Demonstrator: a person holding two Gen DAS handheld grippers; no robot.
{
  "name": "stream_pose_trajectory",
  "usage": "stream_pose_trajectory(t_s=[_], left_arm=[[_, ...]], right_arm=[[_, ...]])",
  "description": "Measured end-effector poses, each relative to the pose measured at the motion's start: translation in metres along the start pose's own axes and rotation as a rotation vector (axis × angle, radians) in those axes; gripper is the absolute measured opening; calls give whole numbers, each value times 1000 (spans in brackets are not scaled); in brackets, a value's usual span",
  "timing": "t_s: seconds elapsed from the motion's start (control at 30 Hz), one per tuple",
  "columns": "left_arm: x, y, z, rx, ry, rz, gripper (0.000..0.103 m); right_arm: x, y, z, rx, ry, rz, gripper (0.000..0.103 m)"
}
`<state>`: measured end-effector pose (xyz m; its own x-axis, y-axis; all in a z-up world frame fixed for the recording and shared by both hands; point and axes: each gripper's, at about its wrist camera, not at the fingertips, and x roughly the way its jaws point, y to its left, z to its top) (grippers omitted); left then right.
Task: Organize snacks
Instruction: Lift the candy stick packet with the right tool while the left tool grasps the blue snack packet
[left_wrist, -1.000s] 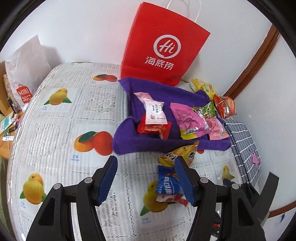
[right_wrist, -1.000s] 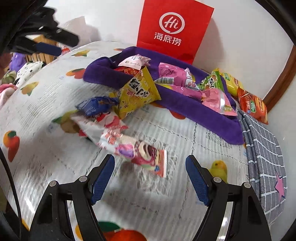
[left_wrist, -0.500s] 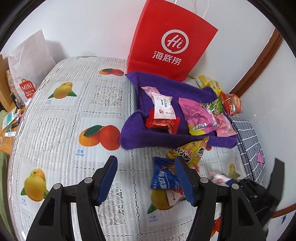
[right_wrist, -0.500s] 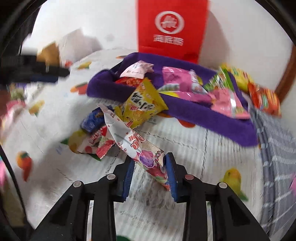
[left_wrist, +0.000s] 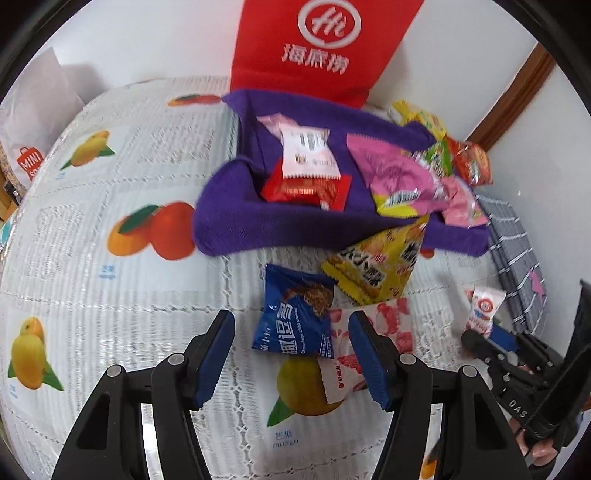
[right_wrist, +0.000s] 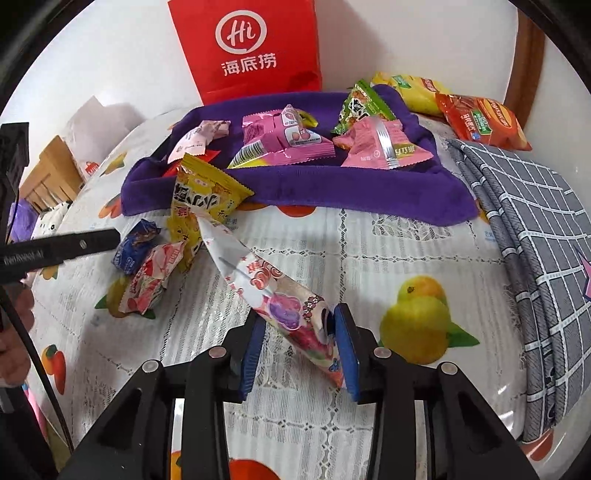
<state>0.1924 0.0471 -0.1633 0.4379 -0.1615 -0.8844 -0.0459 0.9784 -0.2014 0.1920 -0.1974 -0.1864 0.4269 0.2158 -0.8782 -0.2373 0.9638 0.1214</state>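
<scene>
Tablecloth (right_wrist: 369, 251) holds 3 packets (right_wrist: 155, 273) beside purple tray (right_wrist: 332, 192).

A surface (right_wrist: 388, 258) under a white lace-pattern cloth printed with oranges and mangoes carries everything. On it lies a purple fabric tray (right_wrist: 332, 192), with a red paper bag (right_wrist: 255, 48) standing behind it against the wall. A folded grey checked cloth (right_wrist: 535, 221) lies just beside the tray. In front of the tray lie a yellow snack packet (left_wrist: 376, 266), a blue snack packet (left_wrist: 295, 317) and a pink-and-white packet (left_wrist: 373, 332), touching one another.
</scene>
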Motion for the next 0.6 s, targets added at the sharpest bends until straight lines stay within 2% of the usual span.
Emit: stream_pose_trajectory(t_s=[0.17, 0.37, 0.5, 0.53, 0.6], left_arm=[[20, -6, -1, 21, 35, 15, 62], [28, -20, 0, 103, 12, 94, 62], [29, -22, -1, 119, -4, 101, 62], [29, -22, -1, 119, -3, 99, 61], [27, -19, 0, 118, -6, 111, 50]], right_arm=[[9, -3, 7, 8, -2, -4, 40], [22, -12, 13, 42, 1, -22, 40], [22, -12, 11, 32, -5, -23, 40], [22, -12, 11, 33, -7, -22, 40], [22, -13, 10, 45, -8, -16, 40]])
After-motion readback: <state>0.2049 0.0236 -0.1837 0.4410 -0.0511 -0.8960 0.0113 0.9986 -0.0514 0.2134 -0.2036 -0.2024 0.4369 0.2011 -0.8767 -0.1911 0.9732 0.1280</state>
